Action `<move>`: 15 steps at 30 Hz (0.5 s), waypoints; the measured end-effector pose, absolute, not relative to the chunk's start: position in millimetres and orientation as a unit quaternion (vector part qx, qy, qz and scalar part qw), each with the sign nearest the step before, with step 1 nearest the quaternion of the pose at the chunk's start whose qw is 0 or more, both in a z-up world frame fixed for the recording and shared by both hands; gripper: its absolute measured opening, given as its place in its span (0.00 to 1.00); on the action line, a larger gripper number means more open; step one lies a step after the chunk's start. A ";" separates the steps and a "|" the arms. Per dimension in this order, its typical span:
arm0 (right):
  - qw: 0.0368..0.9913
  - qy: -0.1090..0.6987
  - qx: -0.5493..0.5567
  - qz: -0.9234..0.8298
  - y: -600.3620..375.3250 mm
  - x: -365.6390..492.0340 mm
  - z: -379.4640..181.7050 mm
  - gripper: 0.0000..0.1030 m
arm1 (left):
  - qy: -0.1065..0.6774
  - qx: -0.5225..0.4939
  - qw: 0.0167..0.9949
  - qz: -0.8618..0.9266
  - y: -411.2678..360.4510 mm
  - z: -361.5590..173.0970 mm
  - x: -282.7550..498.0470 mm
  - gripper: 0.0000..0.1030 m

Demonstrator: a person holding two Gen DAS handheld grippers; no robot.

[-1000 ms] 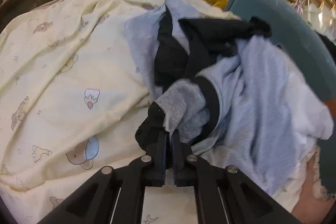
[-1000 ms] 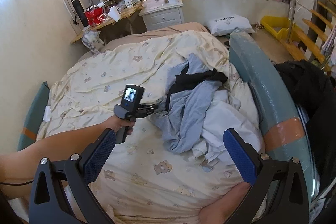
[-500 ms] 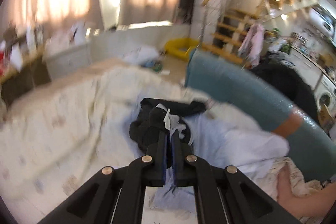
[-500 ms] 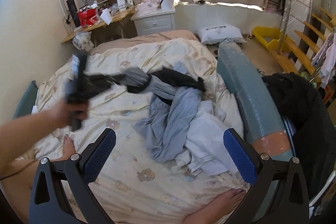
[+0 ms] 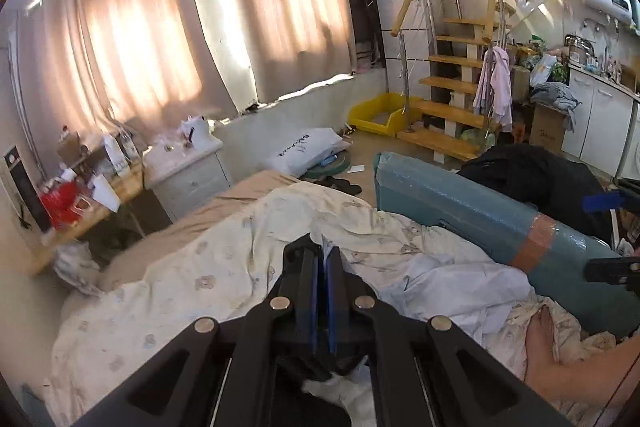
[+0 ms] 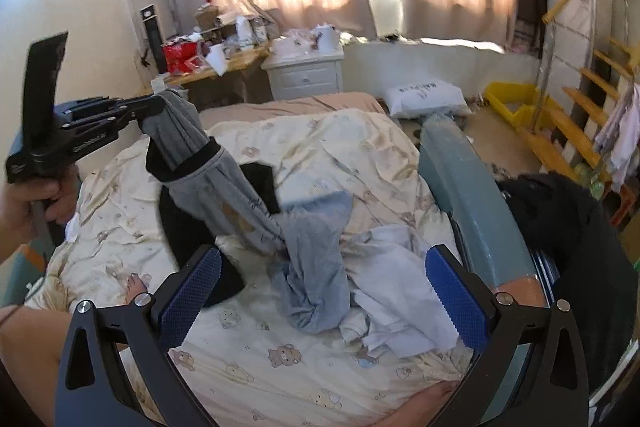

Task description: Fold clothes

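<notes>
My left gripper point(image 5: 322, 255) is shut on a grey and black garment point(image 6: 208, 183) and holds it high above the bed; in the right wrist view the left gripper point(image 6: 154, 105) is at the upper left with the garment hanging from it down to the pile. In the left wrist view only a bit of dark cloth point(image 5: 316, 363) shows under the fingers. A light blue garment point(image 6: 316, 255) and a white one point(image 6: 396, 287) lie crumpled on the bed. My right gripper point(image 6: 320, 295) is open and empty, above the pile's near side.
The bed has a cream bear-print cover point(image 6: 320, 147) and a teal padded rail point(image 6: 472, 203) on the right. A dark garment point(image 6: 568, 227) lies beyond the rail. A white nightstand point(image 6: 306, 75) and cluttered desk point(image 6: 208, 71) stand behind. My bare feet rest on the bed.
My left gripper has lifted the grey and black garment up and to the left, off the pile. The right gripper has moved slightly closer to the pile.
</notes>
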State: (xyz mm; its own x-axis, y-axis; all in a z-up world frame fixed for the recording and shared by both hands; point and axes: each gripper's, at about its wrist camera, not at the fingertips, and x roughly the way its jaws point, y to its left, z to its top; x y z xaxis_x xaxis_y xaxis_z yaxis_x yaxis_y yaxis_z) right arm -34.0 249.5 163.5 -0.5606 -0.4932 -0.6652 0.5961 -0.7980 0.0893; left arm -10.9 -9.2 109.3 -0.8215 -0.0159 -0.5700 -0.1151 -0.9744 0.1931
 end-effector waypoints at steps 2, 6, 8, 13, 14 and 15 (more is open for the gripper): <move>0.321 0.080 0.340 -0.881 244.7 -25.8 168.8 1.00 | 0.113 -0.294 0.027 0.949 -1.4 120.6 2.9 0.03; 0.353 0.087 0.311 -0.878 236.6 -13.1 179.0 1.00 | 0.101 -0.274 0.033 0.956 4.0 154.6 34.2 0.03; 0.368 0.097 0.293 -0.877 231.5 -9.3 181.8 1.00 | 0.111 -0.255 0.035 0.960 6.4 175.0 48.3 0.03; 0.391 0.132 0.274 -0.869 214.2 -7.0 175.6 1.00 | 0.152 -0.220 0.040 0.963 13.6 231.0 72.7 0.03; 0.395 0.139 0.271 -0.867 210.7 -6.6 174.2 1.00 | 0.155 -0.214 0.041 0.963 13.3 238.8 76.3 0.03; 0.400 0.141 0.270 -0.864 208.3 -6.8 172.6 1.00 | 0.156 -0.210 0.044 0.964 12.6 246.0 79.8 0.03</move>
